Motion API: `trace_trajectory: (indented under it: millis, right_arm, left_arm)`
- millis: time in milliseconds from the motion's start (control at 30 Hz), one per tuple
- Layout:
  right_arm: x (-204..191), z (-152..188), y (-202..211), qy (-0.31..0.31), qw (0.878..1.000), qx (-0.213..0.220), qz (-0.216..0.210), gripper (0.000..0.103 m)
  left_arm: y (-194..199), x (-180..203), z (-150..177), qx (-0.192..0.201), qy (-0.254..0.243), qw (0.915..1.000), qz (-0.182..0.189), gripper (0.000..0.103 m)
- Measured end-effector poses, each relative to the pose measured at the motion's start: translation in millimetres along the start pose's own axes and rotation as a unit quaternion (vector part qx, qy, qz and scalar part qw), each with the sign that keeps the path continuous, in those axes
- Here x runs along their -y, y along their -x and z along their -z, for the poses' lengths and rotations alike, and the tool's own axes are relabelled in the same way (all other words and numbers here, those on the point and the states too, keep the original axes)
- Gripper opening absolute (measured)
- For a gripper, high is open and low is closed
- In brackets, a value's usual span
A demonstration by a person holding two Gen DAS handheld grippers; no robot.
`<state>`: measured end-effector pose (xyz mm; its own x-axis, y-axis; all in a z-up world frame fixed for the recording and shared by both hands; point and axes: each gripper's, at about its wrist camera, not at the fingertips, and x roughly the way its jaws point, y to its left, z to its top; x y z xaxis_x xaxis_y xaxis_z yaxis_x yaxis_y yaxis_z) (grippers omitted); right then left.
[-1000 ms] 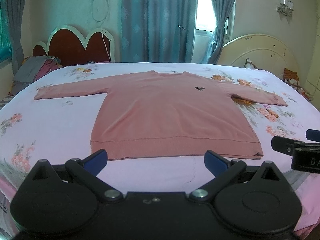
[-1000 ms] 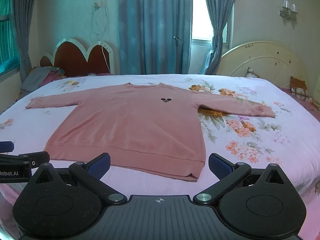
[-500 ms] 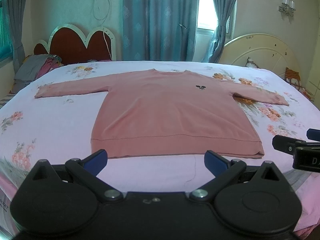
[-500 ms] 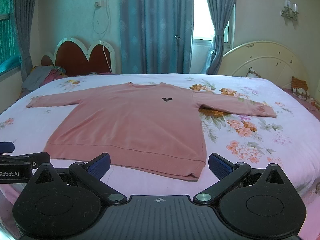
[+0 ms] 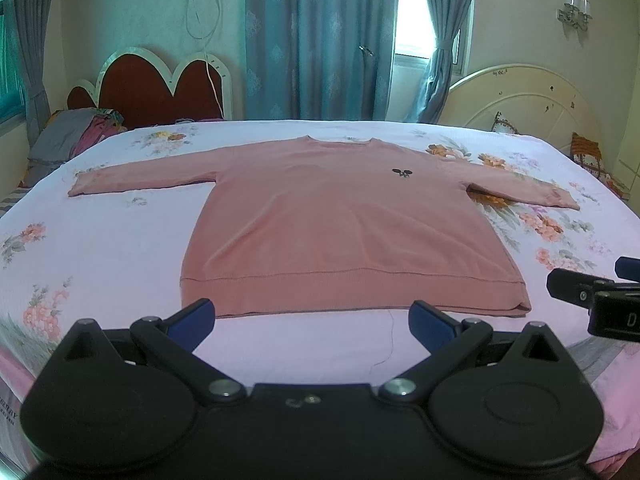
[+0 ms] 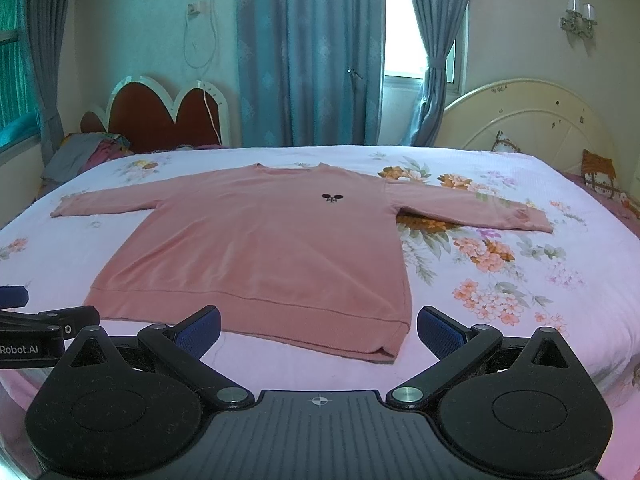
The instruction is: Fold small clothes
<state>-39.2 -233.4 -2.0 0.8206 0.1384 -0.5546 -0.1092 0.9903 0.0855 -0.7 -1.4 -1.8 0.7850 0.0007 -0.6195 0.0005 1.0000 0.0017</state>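
A pink long-sleeved sweater (image 5: 344, 224) lies flat and face up on the bed, sleeves spread to both sides, hem nearest me; it also shows in the right wrist view (image 6: 264, 248). A small dark emblem (image 5: 401, 173) marks its chest. My left gripper (image 5: 312, 320) is open and empty, just short of the hem. My right gripper (image 6: 318, 330) is open and empty, near the hem's right corner (image 6: 390, 350). Each gripper shows at the edge of the other's view.
The bed has a pale pink floral sheet (image 5: 100, 248). A pile of grey and pink clothes (image 5: 76, 136) lies at the far left by a red headboard (image 5: 160, 88). A cream headboard (image 5: 528, 100) and cushions stand at the right. Curtains hang behind.
Both views have tipped up slightly, so the sweater sits a little lower in frame. The sweater has not moved and both grippers stay open.
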Motion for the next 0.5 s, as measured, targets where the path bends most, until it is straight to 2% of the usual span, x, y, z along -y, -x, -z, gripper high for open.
trace_trajectory:
  millis: [500]
  right_arm:
    - [1.8,0.9,-2.9,-0.001,1.000,-0.001,0.001,0.103]
  left_arm:
    - [-1.8,0.1,0.7,-0.002,0.000,1.0000,-0.001,0.103]
